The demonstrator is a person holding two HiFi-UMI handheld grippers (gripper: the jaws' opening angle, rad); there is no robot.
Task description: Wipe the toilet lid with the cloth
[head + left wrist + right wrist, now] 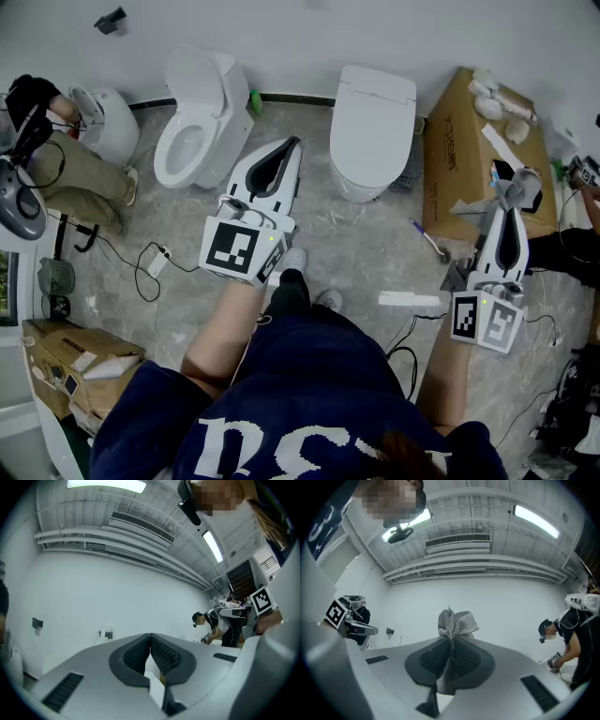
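Observation:
A white toilet with its lid closed stands against the far wall, right of centre in the head view. A grey cloth is pinched in my right gripper, which is shut on it well to the right of that toilet, in front of a cardboard box. Its bunched end sticks out past the fingertips. My left gripper is shut with nothing in it and hovers between the two toilets. Both gripper views look up at the white wall and ceiling.
A second toilet with its lid raised stands to the left. A large cardboard box lies at the right. A person crouches at far left. A power strip, cables and a purple-handled tool lie on the floor.

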